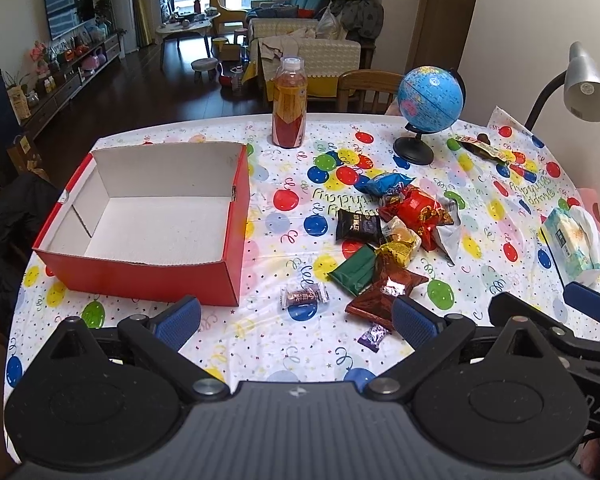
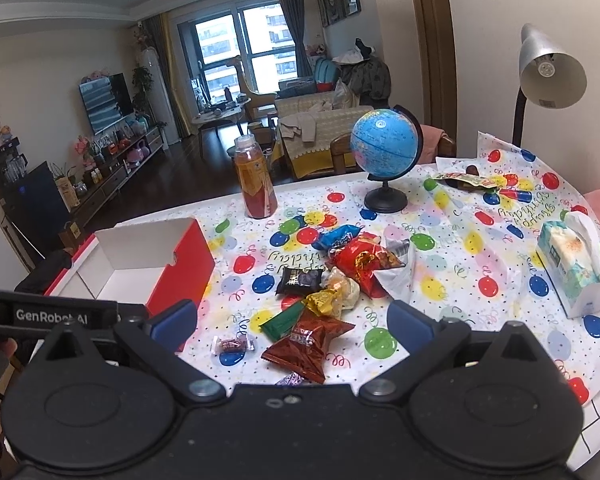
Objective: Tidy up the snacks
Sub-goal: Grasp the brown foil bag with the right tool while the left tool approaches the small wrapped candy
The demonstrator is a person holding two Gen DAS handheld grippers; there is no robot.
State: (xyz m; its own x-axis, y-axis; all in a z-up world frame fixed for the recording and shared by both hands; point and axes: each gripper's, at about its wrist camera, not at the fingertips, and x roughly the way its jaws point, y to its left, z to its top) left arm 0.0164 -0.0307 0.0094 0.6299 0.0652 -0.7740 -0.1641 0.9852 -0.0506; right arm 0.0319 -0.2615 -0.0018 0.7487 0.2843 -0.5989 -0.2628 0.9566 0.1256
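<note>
Roughly, left to right:

Left gripper (image 1: 296, 316): held low over the near edge of the worktop (image 1: 260, 344), fingers spread wide, nothing between them.
Box: a red cardboard box (image 1: 148, 280) with a white inside sits just ahead of the left finger (image 1: 178, 318), open side up, nothing visible in it (its near inner wall is hidden).
Small candy: a clear-wrapped sweet (image 1: 305, 295) lies between the two fingers' lines, ahead of the tips and apart from them.
Snack pile: a brown-red packet (image 1: 384, 290), a green packet (image 1: 356, 269), a gold one (image 1: 398, 250), a black one (image 1: 358, 227), a red bag (image 1: 418, 210) and a blue bag (image 1: 388, 183) lie heaped, overlapping, right of the box; the brown-red packet is partly covered by the right finger's pad (image 1: 414, 320).
Purple sweet (image 1: 374, 336): just beside that same pad; print too small to read.
Right gripper (image 2: 292, 322): also released and hovering, its spread fingers framing the brown-red packet (image 2: 306, 346) without touching it; the left gripper's black body crosses this view's left edge.
Behind: bottle (image 1: 289, 104), globe (image 1: 430, 98), tissue pack (image 1: 572, 244), lamp (image 1: 588, 84) (its base is out of sight).
</note>
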